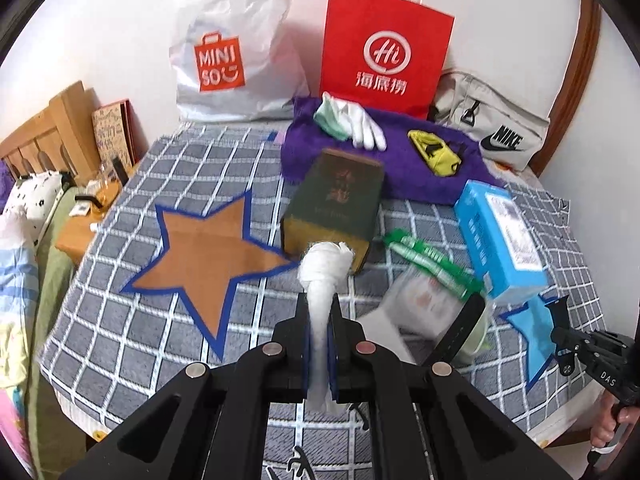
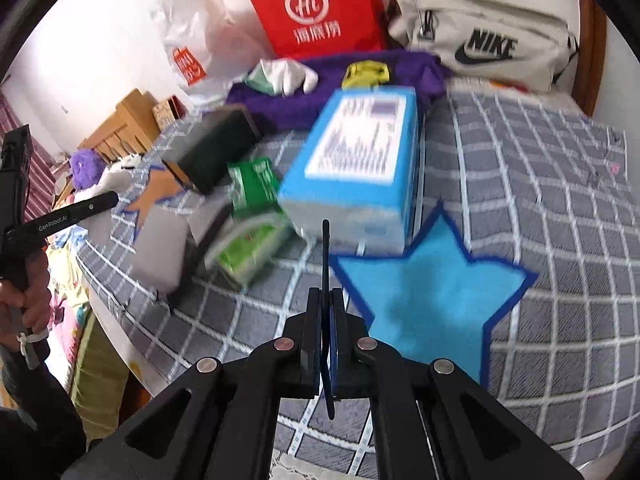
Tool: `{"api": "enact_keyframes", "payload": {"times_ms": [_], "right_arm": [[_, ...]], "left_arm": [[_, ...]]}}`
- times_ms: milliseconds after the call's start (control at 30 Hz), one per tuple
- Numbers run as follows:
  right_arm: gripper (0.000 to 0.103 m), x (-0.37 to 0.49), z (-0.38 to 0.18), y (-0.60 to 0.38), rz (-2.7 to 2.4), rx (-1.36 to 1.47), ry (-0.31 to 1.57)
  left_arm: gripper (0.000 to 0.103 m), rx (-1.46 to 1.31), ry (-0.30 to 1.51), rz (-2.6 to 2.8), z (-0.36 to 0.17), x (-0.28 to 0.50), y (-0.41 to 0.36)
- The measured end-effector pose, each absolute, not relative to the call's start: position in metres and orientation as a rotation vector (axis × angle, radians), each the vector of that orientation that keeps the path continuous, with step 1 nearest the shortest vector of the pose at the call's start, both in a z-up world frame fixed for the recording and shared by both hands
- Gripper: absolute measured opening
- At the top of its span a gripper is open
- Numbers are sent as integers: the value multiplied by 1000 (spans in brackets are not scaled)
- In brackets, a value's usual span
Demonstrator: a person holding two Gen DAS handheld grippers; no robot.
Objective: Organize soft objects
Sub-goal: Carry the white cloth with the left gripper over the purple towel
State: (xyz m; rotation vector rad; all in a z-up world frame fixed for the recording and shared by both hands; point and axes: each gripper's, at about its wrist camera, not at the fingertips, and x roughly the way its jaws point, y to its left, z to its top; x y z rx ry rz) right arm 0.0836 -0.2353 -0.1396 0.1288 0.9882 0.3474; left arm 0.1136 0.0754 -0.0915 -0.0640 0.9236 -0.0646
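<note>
Left gripper (image 1: 320,334): pressed together on a knotted white cloth (image 1: 323,280), soft and ribbed, its knot jutting past the fingertips above the checked grey bedspread (image 1: 120,300), beside a brown felt star (image 1: 208,256). Right gripper (image 2: 328,312): pinching a thin dark flat strip (image 2: 326,264) edge-on, over the blue felt star (image 2: 432,300). Beyond: blurred blue box (image 2: 360,168), green packet (image 2: 252,184), fuzzy purple towel (image 1: 400,160) bearing white glove (image 1: 362,126) and yellow pouch (image 1: 434,152).

Home bedroom. Bed (image 1: 140,320) with grey checked cover, wooden headboard (image 1: 44,136) and pillow (image 1: 32,196) far left, shopping bags (image 1: 380,48) and a waist bag (image 1: 492,128) against the white far wall.
</note>
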Motion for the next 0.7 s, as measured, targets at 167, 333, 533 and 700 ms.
{"api": "enact_keyframes", "payload": {"times_ms": [167,333,533,700], "right_arm": [[3,101,-115,-236,341,118,944],[3,122,-98,-234,331,100,912],[3,153,-82,-231,321,85,886],[3,175,-71,-228,323,72,865]], "left_arm": [[7,-53,905,-75,-78,125,67],[7,-47,893,-80,-67,142,62],[7,-51,894,-81,-60,168,58],[7,-58,884,-84,-54,189,58]]}}
